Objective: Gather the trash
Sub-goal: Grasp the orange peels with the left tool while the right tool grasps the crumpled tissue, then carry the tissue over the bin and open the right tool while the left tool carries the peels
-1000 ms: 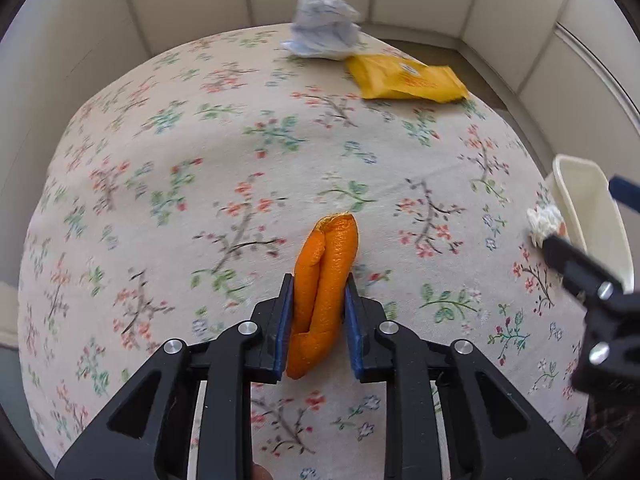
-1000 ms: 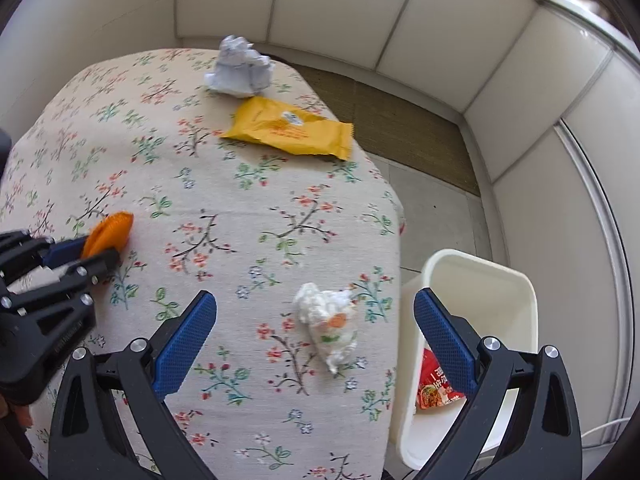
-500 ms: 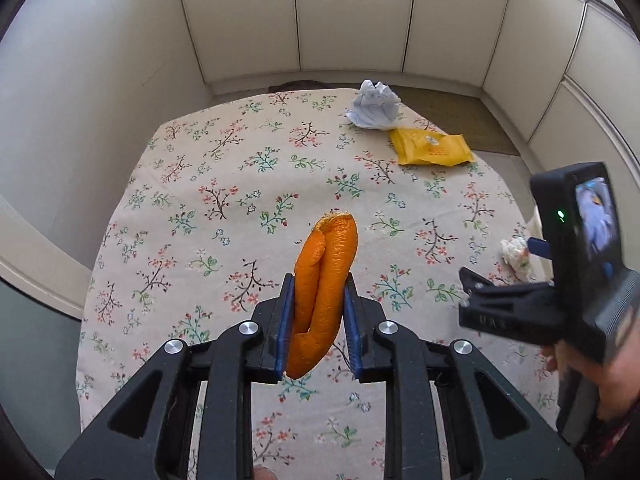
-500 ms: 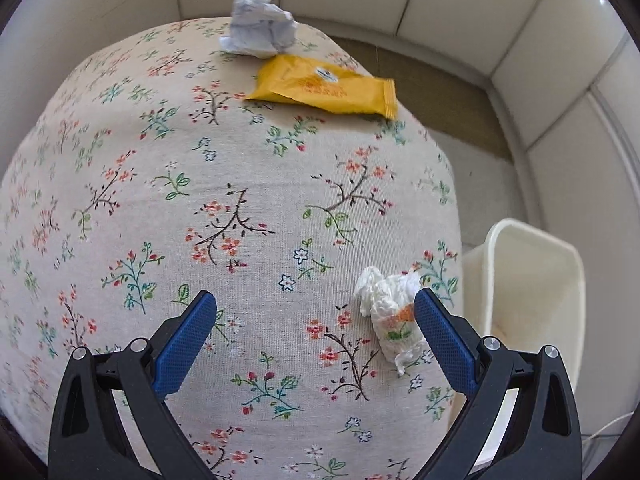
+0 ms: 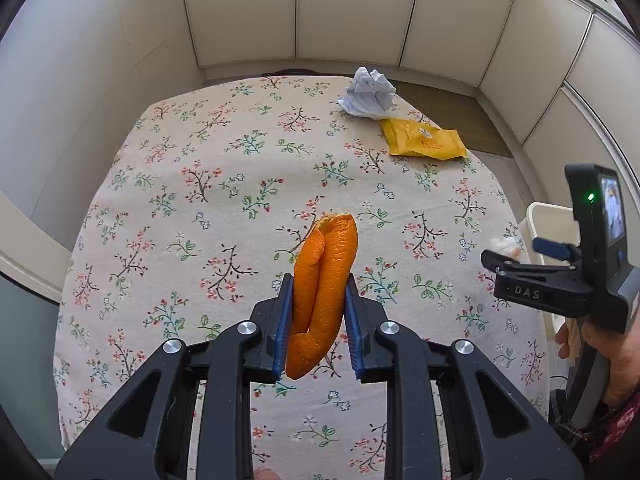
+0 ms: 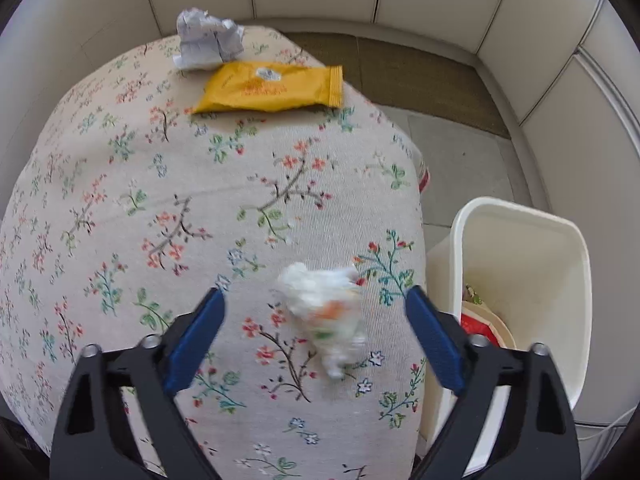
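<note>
Your left gripper (image 5: 318, 316) pinches an orange peel (image 5: 322, 292) tight between its blue pads, holding it in the air above the flowered tablecloth (image 5: 200, 208). Your right gripper (image 6: 316, 330) has just been closing; its fingers (image 6: 196, 330) stand wide on either side of a white tissue wad (image 6: 326, 310) on the cloth, not touching it, just beside the white bin (image 6: 520, 220). Farther off lie a crumpled paper (image 6: 208, 38) and a yellow wrapper (image 6: 272, 88).
</note>
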Demonstrator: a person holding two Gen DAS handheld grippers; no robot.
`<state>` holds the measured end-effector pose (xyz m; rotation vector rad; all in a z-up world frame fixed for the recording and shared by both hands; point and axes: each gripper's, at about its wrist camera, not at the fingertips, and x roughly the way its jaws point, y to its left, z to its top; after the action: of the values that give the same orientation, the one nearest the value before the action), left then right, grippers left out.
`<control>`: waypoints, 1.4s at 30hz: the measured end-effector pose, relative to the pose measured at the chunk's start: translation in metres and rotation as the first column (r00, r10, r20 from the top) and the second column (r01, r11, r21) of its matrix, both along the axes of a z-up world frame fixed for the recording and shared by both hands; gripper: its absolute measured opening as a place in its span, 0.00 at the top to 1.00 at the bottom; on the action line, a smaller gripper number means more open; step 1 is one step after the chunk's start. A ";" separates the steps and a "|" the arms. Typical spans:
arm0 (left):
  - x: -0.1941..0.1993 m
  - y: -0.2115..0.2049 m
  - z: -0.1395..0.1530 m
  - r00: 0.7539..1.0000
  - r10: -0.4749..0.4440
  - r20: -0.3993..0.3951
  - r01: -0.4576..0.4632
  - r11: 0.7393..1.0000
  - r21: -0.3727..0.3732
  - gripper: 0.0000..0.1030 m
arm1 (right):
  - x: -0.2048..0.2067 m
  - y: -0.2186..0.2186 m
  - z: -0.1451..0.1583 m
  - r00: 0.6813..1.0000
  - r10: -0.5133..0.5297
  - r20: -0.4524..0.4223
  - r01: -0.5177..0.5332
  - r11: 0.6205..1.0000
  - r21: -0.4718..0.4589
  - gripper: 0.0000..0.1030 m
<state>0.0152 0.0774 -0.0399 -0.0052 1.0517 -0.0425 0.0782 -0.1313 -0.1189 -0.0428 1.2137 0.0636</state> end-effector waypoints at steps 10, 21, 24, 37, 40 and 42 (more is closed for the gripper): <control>0.001 -0.007 0.007 1.000 -0.004 0.021 0.005 1.000 -0.028 0.77 | -0.002 -0.011 -0.008 0.999 0.031 -0.018 -0.029 0.997 0.078 0.71; 0.003 0.007 0.026 0.994 0.072 0.081 -0.066 0.995 -0.072 0.77 | -0.014 0.008 0.058 0.980 0.045 0.191 -0.069 0.990 0.122 0.71; 0.001 0.007 0.039 0.987 0.084 0.134 -0.074 0.994 -0.079 0.77 | -0.022 0.015 0.086 0.957 0.053 0.285 -0.091 0.988 0.124 0.71; -0.013 -0.018 0.099 0.932 0.089 0.352 -0.038 0.988 -0.150 0.77 | -0.058 0.011 0.163 0.829 -0.017 0.558 -0.068 0.989 0.131 0.71; -0.016 -0.027 0.106 0.923 0.078 0.376 -0.020 0.988 -0.155 0.77 | -0.064 0.005 0.171 0.809 -0.029 0.587 -0.052 0.991 0.121 0.71; -0.018 -0.034 0.111 0.919 0.070 0.388 -0.008 0.987 -0.161 0.77 | -0.067 -0.001 0.175 0.797 -0.042 0.602 -0.035 0.993 0.116 0.71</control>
<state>-0.0025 0.0437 0.0711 -0.1547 0.6426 -0.0862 0.0110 -0.1320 0.0557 0.0455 0.5602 0.1115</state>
